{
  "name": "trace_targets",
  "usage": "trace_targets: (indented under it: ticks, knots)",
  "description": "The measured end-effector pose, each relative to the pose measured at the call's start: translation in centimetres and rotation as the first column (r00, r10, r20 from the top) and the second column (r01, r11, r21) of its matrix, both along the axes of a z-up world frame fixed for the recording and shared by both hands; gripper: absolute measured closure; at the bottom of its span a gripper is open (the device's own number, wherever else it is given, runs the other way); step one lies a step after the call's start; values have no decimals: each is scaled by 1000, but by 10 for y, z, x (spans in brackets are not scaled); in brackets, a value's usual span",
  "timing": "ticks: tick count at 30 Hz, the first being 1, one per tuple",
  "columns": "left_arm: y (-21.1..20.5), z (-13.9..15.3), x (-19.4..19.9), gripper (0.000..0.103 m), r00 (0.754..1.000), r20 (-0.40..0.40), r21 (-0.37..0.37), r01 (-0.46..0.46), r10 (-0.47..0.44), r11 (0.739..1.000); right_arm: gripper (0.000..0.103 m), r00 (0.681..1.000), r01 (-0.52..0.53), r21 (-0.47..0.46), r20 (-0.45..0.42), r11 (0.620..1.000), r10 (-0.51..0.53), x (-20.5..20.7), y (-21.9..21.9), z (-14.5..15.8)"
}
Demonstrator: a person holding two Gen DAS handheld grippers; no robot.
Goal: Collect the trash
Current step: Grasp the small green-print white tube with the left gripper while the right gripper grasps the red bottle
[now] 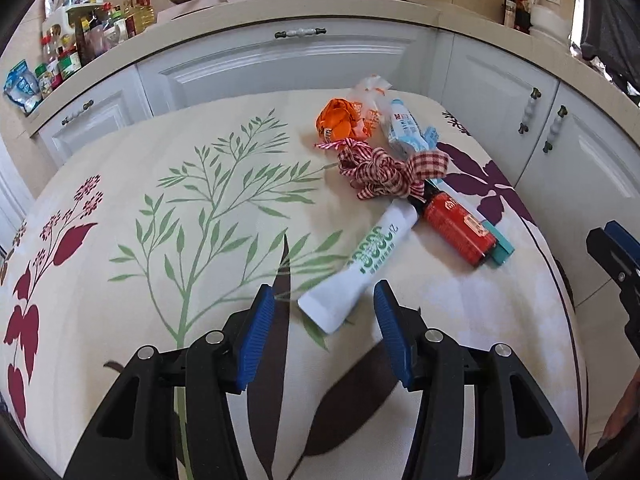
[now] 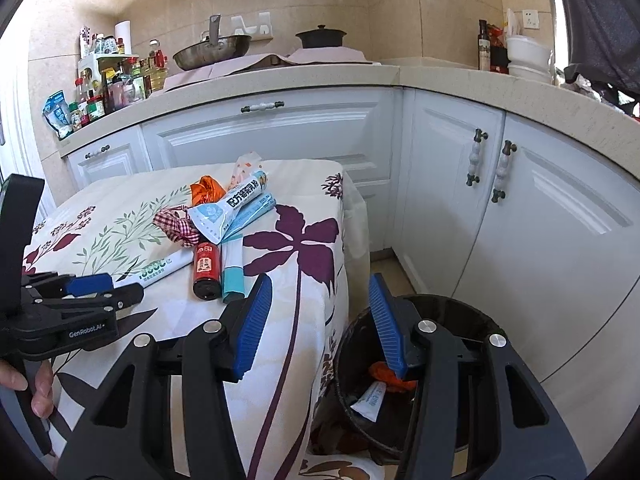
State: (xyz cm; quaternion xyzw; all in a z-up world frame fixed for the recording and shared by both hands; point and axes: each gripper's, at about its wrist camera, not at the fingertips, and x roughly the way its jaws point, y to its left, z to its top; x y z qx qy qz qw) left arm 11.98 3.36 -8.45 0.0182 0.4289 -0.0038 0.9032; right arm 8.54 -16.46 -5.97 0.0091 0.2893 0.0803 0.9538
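On the left side of the table (image 1: 120,184), covered with a flower-print cloth, nothing lies, so this part gives free room for moving; the left gripper (image 1: 324,312) hovers here above the cloth with its fingers moderately apart and holding nothing, and the flat end of the white tube with green letters (image 1: 360,268) is just in front of them, between the two blue pads but not touched. More to the right the remaining trash is grouped together near the right edge of the table: a red checked ribbon (image 1: 384,172), an orange crumpled wrapper (image 1: 340,120), a blue and white packet (image 1: 406,130), a red small bottle (image 1: 460,228) and a teal flat box (image 1: 502,250) beside it, very close to the edge where the cloth hangs down. The right gripper (image 2: 316,320) is past this edge, its fingers also half apart and empty, above the black trash bin (image 2: 352,344) on the floor, which already contains an orange wrapper (image 2: 384,376) and a white tube (image 2: 370,398). I judge the task is partly done, with about six pieces left. The gap between table and white cabinets (image 2: 520,220) is narrow, so the bin has little space around it
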Motion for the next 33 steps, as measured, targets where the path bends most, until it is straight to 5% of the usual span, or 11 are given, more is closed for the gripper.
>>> trace_targets:
  ticks: [13, 22, 33]
  knots:
    - [8, 5, -7, 94, 999, 17, -29, 35, -34, 999, 54, 999, -52, -17, 2, 998, 52, 6, 20, 10]
    - [32, 10, -21, 98, 999, 31, -74, -25, 28, 997, 54, 992, -128, -33, -8, 991, 128, 14, 50, 15]
    - [62, 14, -28, 99, 995, 38, -109, -87, 92, 990, 54, 967, -226, -57, -137, 972, 217, 39, 88, 3]
